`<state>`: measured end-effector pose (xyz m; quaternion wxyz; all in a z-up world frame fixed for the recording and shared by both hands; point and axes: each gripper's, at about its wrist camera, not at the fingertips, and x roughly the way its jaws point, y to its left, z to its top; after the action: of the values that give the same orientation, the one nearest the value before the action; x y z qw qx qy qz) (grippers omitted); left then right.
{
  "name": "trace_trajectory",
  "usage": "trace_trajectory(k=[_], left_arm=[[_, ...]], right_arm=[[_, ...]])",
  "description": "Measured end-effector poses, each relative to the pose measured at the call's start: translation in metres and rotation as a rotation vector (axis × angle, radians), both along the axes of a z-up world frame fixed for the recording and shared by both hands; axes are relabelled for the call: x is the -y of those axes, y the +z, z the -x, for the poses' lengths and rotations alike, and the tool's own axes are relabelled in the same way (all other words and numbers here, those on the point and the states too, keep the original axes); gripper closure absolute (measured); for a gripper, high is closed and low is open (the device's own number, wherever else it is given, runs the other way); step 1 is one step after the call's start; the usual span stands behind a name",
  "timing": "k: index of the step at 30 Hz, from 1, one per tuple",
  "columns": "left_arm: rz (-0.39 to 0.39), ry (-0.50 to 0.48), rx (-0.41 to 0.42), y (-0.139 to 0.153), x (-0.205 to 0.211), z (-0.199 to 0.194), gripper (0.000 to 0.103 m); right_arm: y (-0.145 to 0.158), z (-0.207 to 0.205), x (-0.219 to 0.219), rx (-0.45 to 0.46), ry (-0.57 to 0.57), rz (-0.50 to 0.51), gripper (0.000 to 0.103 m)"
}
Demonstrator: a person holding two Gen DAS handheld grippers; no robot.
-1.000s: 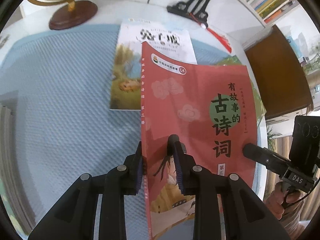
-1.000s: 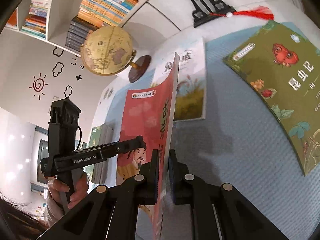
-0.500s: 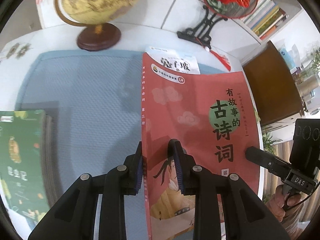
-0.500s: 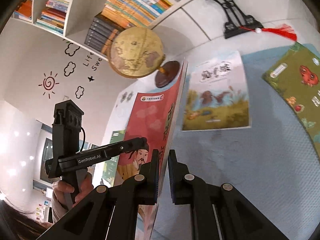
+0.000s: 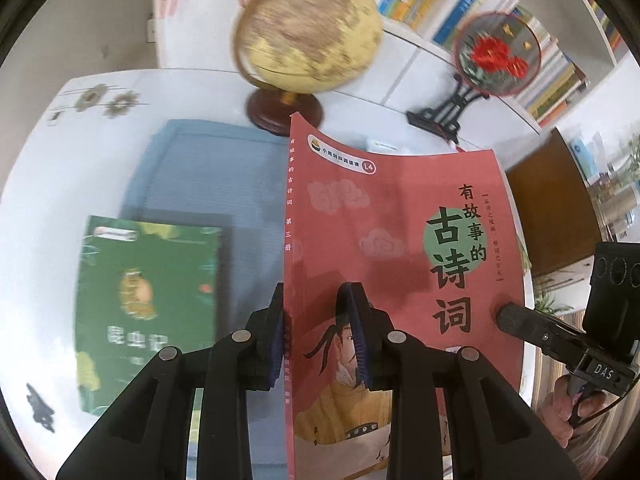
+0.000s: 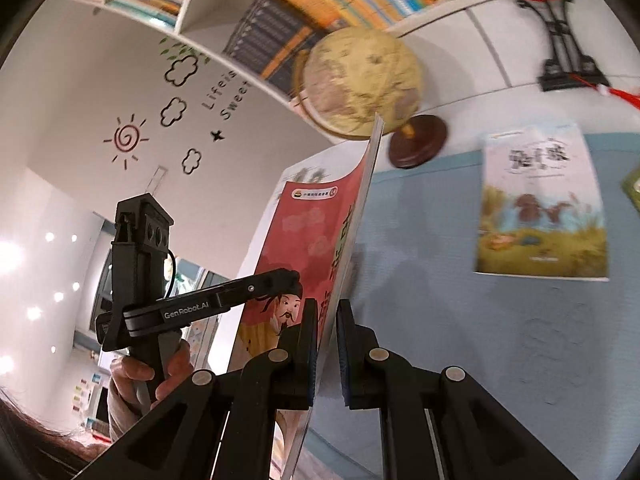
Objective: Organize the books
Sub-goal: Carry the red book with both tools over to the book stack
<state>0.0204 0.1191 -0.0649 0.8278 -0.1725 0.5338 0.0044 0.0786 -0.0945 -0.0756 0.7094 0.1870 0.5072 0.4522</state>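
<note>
A red poetry book is held in the air above the blue mat by both grippers. My left gripper is shut on its spine edge. My right gripper is shut on the opposite edge, where the red book stands edge-on. The right gripper also shows at the book's right side in the left wrist view. A green book lies on a stack at the left of the mat. A white and yellow picture book lies flat on the mat.
A globe on a brown base stands at the back of the white table. A round fan on a black stand is at the back right. Bookshelves line the wall. A brown cabinet stands to the right.
Both grippers have carried the red book to the left over the mat. The green stack has come into the left wrist view; the picture book is now mostly hidden behind the red book.
</note>
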Motion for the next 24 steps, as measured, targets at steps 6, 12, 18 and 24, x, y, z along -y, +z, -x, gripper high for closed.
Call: trace_trajectory(k=[6, 12, 18, 24], left_arm=[[-0.018, 0.051, 0.016, 0.010, -0.037, 0.019, 0.076], [-0.024, 0.110, 0.020, 0.010, -0.081, 0.037, 0.076], [-0.036, 0.163, -0.003, -0.004, -0.116, 0.053, 0.076], [-0.016, 0.193, -0.019, -0.026, -0.145, 0.063, 0.075]], right_arm=[[0.009, 0.007, -0.042, 0.008, 0.056, -0.013, 0.093], [0.008, 0.015, -0.085, 0.003, 0.115, -0.027, 0.093], [-0.007, 0.024, -0.128, -0.026, 0.166, -0.038, 0.092], [-0.026, 0.030, -0.161, -0.044, 0.198, -0.026, 0.092]])
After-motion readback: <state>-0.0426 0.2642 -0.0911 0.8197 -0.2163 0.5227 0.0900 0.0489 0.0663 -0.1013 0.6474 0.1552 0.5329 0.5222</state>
